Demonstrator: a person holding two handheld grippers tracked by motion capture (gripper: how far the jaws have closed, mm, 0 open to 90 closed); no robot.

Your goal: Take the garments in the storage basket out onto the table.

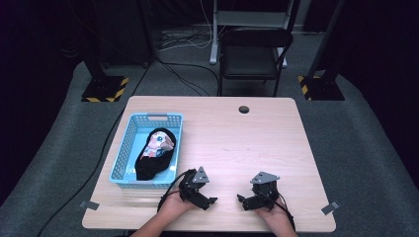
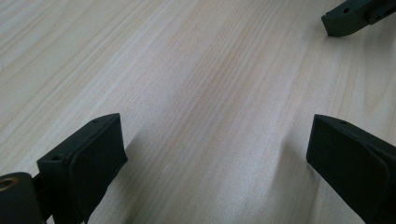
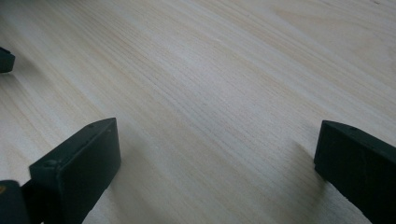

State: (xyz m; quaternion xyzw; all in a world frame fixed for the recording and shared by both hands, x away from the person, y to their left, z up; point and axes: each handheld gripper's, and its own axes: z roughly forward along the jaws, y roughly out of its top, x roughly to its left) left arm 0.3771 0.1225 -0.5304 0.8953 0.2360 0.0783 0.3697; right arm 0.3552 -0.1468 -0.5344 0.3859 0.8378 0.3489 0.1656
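Cloth (image 1: 155, 154), black with a pale printed patch, lies bundled inside the blue basket (image 1: 129, 143) at the left of the desk (image 1: 257, 148), well apart from both tools; its long axis runs from the basket's near end toward the far end, leaning slightly right, with the printed patch at the far end; what the print shows is too small to tell. Left tool (image 1: 209, 202) and right tool (image 1: 241, 200) rest near the desk's front edge, tips toward each other, both released with jaws spread wide and nothing between them. A reach in could snag the basket's latticed wall and drag it; a pinch on one loose fold might lift a single layer and let the bundle unravel.
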